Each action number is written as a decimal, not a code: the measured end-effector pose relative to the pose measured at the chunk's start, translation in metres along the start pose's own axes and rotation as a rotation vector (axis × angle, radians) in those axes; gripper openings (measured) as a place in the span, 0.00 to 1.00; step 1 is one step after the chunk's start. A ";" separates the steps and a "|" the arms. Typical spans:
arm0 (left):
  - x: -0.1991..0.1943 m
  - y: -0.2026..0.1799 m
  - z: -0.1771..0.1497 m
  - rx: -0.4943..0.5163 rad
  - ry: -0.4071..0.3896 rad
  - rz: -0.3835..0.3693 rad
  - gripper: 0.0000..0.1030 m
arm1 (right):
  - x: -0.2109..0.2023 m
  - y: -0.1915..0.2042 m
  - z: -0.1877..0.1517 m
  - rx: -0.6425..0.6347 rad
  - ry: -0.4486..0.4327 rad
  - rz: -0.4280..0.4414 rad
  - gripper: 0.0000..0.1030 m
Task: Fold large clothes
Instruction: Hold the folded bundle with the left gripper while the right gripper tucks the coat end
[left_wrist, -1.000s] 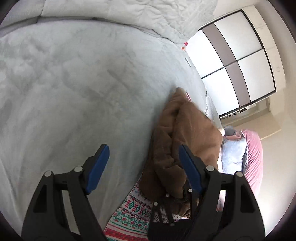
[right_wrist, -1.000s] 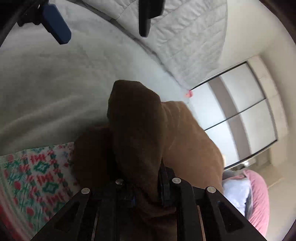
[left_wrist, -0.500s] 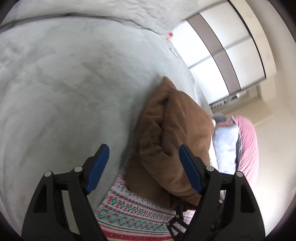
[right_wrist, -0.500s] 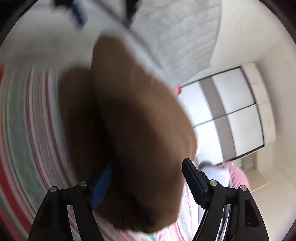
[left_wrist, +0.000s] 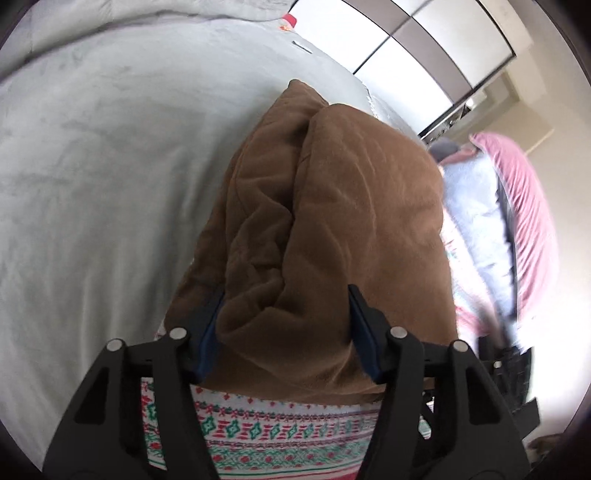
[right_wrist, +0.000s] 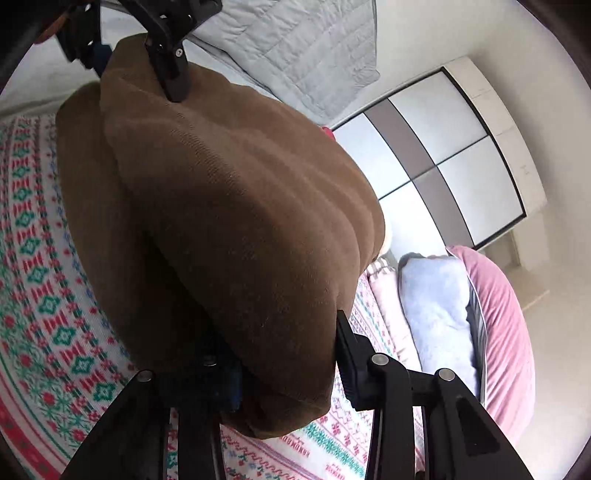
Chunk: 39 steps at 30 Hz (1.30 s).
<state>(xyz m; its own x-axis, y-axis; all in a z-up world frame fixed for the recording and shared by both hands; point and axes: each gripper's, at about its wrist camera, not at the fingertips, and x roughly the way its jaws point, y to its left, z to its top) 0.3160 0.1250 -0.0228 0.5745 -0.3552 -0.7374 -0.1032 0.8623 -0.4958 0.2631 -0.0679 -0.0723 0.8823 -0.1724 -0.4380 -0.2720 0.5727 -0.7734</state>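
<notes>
A thick brown garment (left_wrist: 332, 203) lies folded into a bulky bundle on a patterned red, green and white sheet (left_wrist: 277, 435). My left gripper (left_wrist: 284, 332) straddles one end of it. Its jaws are closing, and the fabric fills the gap and touches both blue pads. In the right wrist view the same brown garment (right_wrist: 221, 203) bulges between the fingers of my right gripper (right_wrist: 288, 369). Those jaws are closing too, and the cloth hides the left pad. The left gripper (right_wrist: 136, 62) shows at the bundle's far end.
A grey plush blanket (left_wrist: 92, 166) covers the bed to the left, with a quilted grey cover (right_wrist: 295, 48) behind it. A light blue cloth (right_wrist: 432, 302) and a pink cushion (right_wrist: 506, 314) lie to the right. A sliding-door wardrobe (right_wrist: 443, 155) stands beyond.
My left gripper moved right from the grey blanket onto the brown bundle and narrowed. My right gripper let go of a thin fold, opened wide, then narrowed around the bundle's thick end.
</notes>
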 end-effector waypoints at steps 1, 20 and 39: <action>0.002 -0.003 -0.001 0.021 -0.004 0.039 0.57 | -0.003 0.003 0.001 -0.009 -0.003 -0.009 0.38; 0.000 0.039 0.001 -0.113 0.058 -0.101 0.56 | 0.000 -0.125 0.017 0.665 0.099 0.682 0.16; -0.011 -0.003 0.006 0.059 -0.084 0.024 0.57 | 0.056 -0.102 -0.008 0.702 0.205 0.747 0.14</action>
<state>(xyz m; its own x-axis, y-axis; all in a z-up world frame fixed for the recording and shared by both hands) 0.3146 0.1286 -0.0105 0.6391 -0.3051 -0.7061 -0.0708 0.8907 -0.4490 0.3376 -0.1420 -0.0221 0.4815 0.3218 -0.8153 -0.3793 0.9151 0.1371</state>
